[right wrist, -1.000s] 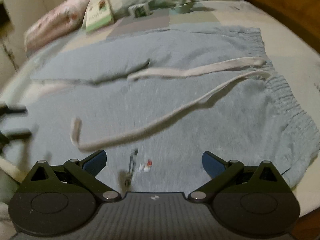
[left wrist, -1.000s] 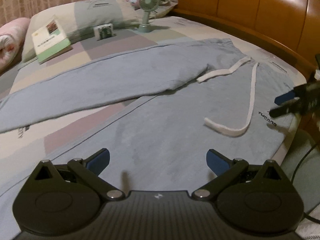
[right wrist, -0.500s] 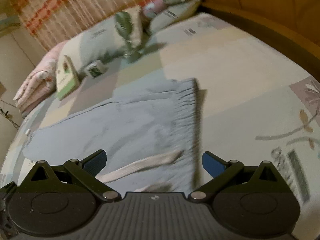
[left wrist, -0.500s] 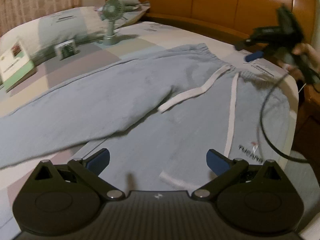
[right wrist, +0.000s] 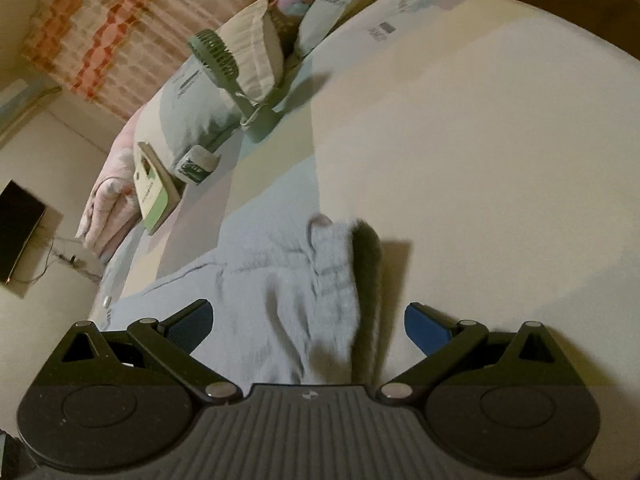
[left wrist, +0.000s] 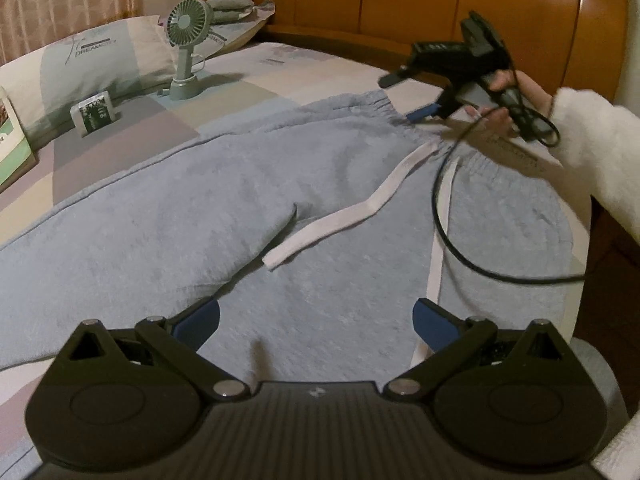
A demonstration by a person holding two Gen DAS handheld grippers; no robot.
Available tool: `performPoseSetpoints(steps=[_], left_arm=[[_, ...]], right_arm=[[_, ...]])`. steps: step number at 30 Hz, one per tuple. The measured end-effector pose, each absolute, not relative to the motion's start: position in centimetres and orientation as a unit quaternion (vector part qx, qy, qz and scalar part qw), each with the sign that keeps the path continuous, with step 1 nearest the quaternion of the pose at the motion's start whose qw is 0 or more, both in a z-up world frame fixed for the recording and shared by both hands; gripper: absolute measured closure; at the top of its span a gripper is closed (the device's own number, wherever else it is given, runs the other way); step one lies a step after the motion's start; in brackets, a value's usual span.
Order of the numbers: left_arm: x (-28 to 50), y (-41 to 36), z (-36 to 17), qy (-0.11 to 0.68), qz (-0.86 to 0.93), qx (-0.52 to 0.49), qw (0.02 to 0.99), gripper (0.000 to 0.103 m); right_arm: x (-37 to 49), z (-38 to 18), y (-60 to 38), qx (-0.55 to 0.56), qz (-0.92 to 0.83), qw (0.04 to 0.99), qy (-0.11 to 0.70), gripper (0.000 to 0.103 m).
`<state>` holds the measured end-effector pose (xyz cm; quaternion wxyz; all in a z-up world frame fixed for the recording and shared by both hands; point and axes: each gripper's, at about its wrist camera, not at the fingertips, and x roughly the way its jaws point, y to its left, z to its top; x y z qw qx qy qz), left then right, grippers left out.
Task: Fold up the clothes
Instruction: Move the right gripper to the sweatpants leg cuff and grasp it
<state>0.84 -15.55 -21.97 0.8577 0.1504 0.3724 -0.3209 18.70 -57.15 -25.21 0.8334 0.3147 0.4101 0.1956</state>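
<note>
Left wrist view: we see grey sweatpants (left wrist: 248, 200) lying flat on the bed (left wrist: 256, 92), filling the centre of the frame, waistband (left wrist: 400, 110) at upper right, one leg running off to the left edge. A white drawstring (left wrist: 344, 220) lies loose across the middle. Our left gripper (left wrist: 316, 318) sits at bottom centre, jaws spread wide, holding nothing. At upper right the right gripper (left wrist: 408, 98) reaches the waistband corner; a hand (left wrist: 500, 100) and a white sleeve (left wrist: 592, 152) are behind it.

Right wrist view: the right gripper (right wrist: 308, 320) is at bottom centre, jaws apart, with the bunched waistband edge (right wrist: 336, 264) rising between them. A fan (right wrist: 224, 64) and a book (right wrist: 154, 196) sit at upper left.

Judgement: fleece is soft, limp, light and not slippery. The elastic waistband is the thickest, firmest hold, so we would pinch both layers there, and keep the drawstring clear.
</note>
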Motion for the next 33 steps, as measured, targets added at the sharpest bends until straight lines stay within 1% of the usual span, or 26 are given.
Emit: performPoseSetpoints(steps=[8, 17, 20, 24, 29, 32, 33], left_arm=[[0.8, -15.4, -22.0, 0.371, -0.318, 0.146, 0.860, 0.001], [1.7, -14.9, -22.7, 0.369, -0.324, 0.127, 0.862, 0.001], [1.9, -15.1, -22.8, 0.373, -0.328, 0.126, 0.859, 0.001], [1.6, -15.4, -22.7, 0.369, -0.345, 0.127, 0.854, 0.001], [1.9, -15.4, -23.1, 0.370, -0.355, 0.115, 0.851, 0.001], [2.2, -15.4, -23.5, 0.375, -0.351, 0.109, 0.851, 0.001], [2.3, -15.4, -23.5, 0.377, -0.349, 0.106, 0.851, 0.001]], right_arm=[[22.7, -25.9, -55.9, 0.321, 0.231, 0.826, 0.402, 0.000], [19.5, -25.7, -56.3, 0.309, 0.275, 0.807, 0.420, 0.000], [21.3, -26.4, -56.2, 0.337, 0.283, 0.798, 0.411, 0.000], [23.1, -26.5, -55.5, 0.337, 0.286, 0.798, 0.410, 0.000], [21.9, -26.2, -54.4, 0.309, 0.334, 0.778, 0.433, 0.000], [22.5, -26.5, -54.9, 0.319, 0.333, 0.783, 0.418, 0.000], [22.8, -26.6, -54.9, 0.318, 0.331, 0.785, 0.417, 0.002]])
